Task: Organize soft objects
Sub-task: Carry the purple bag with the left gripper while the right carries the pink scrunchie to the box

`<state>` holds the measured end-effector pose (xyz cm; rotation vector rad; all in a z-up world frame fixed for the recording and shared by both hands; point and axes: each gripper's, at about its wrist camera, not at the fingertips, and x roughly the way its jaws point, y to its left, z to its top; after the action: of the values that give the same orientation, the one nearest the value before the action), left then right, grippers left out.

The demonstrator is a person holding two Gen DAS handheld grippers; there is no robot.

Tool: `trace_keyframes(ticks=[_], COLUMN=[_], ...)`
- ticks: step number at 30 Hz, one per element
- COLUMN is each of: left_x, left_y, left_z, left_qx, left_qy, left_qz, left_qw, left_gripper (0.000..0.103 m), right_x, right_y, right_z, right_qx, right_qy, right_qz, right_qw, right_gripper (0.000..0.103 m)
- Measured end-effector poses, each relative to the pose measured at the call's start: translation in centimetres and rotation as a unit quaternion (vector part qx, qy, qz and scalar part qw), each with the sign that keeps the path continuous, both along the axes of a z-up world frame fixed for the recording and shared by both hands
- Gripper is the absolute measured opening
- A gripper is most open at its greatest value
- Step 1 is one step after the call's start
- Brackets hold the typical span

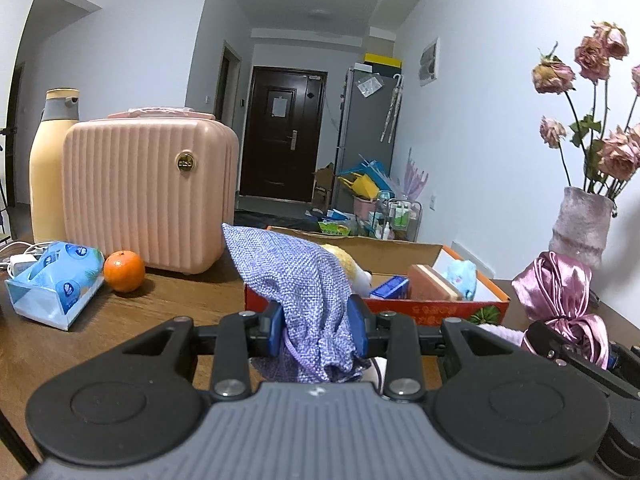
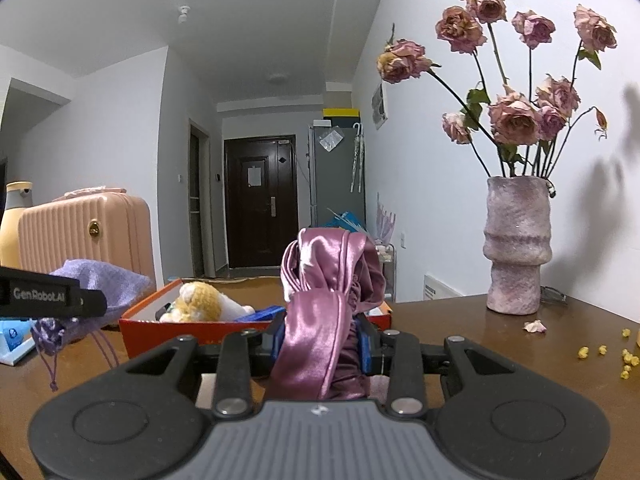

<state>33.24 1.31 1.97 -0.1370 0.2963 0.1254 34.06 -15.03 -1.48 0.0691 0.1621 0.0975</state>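
Left wrist view: purple knit pouch pinched between blue pads of left gripper, raised off wooden table, hanging just before orange-walled box. Inside box: yellow-white plush toy, blue plush, a blue packet, a tan block, possibly a sponge. Left of box, well apart: orange, tissue pack, pink ribbed case, cream bottle.

Right wrist view only: right gripper clamped on pink satin cloth, bunched upright before box's right end; vase of dried roses near wall, one fallen petal, yellow crumbs toward right edge. Bare tabletop between box and vase.
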Motion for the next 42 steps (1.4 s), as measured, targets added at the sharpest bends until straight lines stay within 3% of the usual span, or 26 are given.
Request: trace_keyframes(ticks=[42], left_x=[11.8], left_y=[-1.0], left_z=[-0.1], left_qx=[0.0], left_qy=[-0.023], left_qz=[-0.008], left_qw=[0.9997], left_gripper=[0.034], right_x=[12.3], right_y=[2.1], right_z=[0.2], right_qx=[-0.001], right_qy=[-0.02], right_qz=[-0.021], right_qw=[1.0], right_gripper=[0.033])
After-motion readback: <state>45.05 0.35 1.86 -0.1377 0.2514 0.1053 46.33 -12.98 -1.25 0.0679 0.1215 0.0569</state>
